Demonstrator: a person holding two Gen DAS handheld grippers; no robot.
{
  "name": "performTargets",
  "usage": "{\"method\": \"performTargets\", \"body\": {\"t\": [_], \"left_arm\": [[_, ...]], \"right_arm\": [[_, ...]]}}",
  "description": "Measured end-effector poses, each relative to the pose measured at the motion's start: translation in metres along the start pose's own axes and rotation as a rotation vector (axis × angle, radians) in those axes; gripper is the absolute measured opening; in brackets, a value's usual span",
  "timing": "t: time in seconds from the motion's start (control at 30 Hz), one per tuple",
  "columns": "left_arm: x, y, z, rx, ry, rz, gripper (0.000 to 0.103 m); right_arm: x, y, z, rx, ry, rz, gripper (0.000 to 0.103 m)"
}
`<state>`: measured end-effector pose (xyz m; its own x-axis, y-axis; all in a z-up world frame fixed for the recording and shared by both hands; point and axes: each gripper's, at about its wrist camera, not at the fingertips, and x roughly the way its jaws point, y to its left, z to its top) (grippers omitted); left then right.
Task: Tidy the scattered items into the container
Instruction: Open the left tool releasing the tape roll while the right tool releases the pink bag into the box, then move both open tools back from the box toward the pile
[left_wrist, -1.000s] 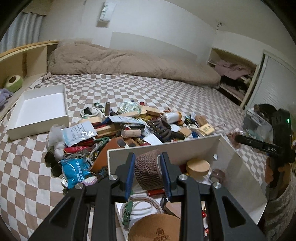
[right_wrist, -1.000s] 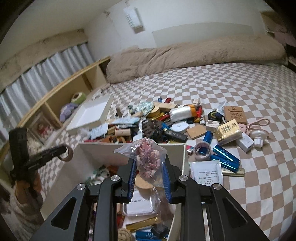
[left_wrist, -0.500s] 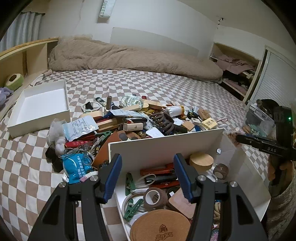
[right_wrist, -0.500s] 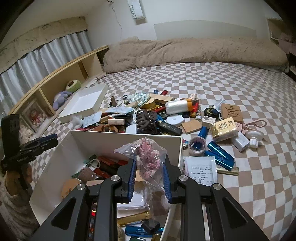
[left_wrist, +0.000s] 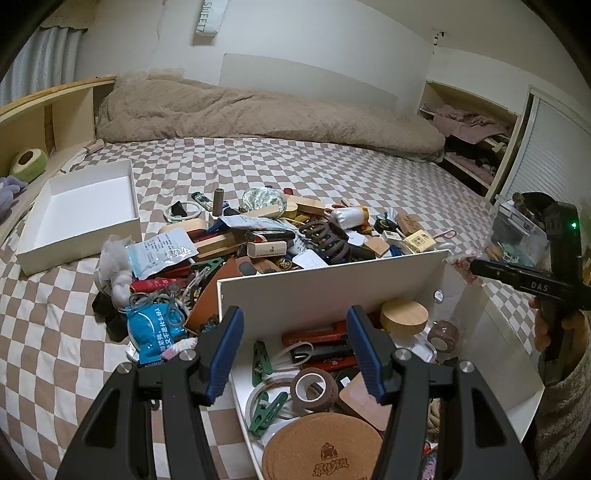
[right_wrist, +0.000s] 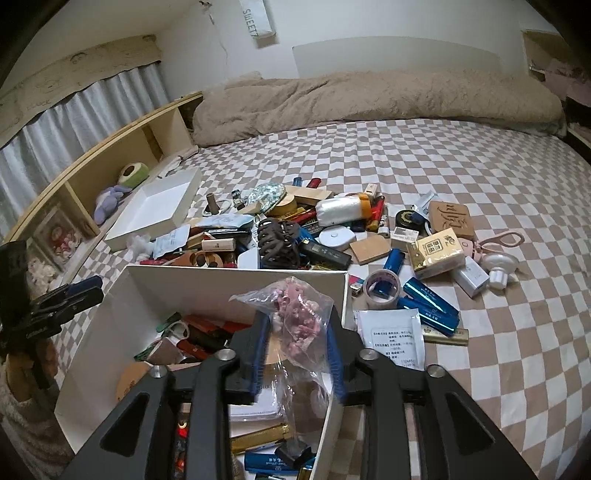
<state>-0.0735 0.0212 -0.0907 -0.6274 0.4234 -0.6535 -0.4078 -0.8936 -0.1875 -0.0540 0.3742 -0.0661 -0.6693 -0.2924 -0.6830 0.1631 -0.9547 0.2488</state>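
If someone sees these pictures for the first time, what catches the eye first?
First, the heap of small items scattered mid-bed on the checkered sheet. Next, the white box in front of it, already part full. Above the box, the right gripper, its jaws just opened, has a clear bag of pink bits between them.

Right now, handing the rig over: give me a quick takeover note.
Left gripper: fingers open, empty, above the white box.
Right gripper: fingers have just been opening; the clear bag of pink bits sits between them over the box, seemingly no longer clamped.
Done: box is partly filled, with cork coaster and tape roll among its contents.
Left: let the bag drop in, then clear the big pile on the checkered bed beyond the box.
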Motion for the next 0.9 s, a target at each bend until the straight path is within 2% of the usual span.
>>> {"method": "performTargets", "body": {"t": [0.03, 0.07, 0.23, 0.7, 0.8, 0.9], "left_arm": [[0.000, 0.000, 0.000, 0.000, 0.000, 0.000, 0.058], [0.000, 0.000, 0.000, -0.001, 0.000, 0.000, 0.058], [0.000, 0.001, 0.000, -0.008, 0.000, 0.001, 0.058], [-0.002, 0.000, 0.000, -0.013, 0.004, 0.000, 0.058], [-0.004, 0.000, 0.001, -0.017, -0.002, 0.003, 0.065], [-0.007, -0.001, 0.002, -0.015, -0.004, 0.004, 0.066]], "right_arm": [[-0.002, 0.001, 0.000, -0.002, -0.013, 0.000, 0.089], [-0.006, 0.002, 0.000, -0.005, -0.036, 0.000, 0.094], [-0.021, 0.003, 0.006, 0.004, -0.091, 0.040, 0.094], [-0.020, 0.006, 0.005, -0.002, -0.071, 0.062, 0.094], [-0.023, 0.011, 0.004, -0.020, -0.072, 0.064, 0.094], [-0.026, 0.016, 0.004, -0.036, -0.069, 0.066, 0.094]]}}
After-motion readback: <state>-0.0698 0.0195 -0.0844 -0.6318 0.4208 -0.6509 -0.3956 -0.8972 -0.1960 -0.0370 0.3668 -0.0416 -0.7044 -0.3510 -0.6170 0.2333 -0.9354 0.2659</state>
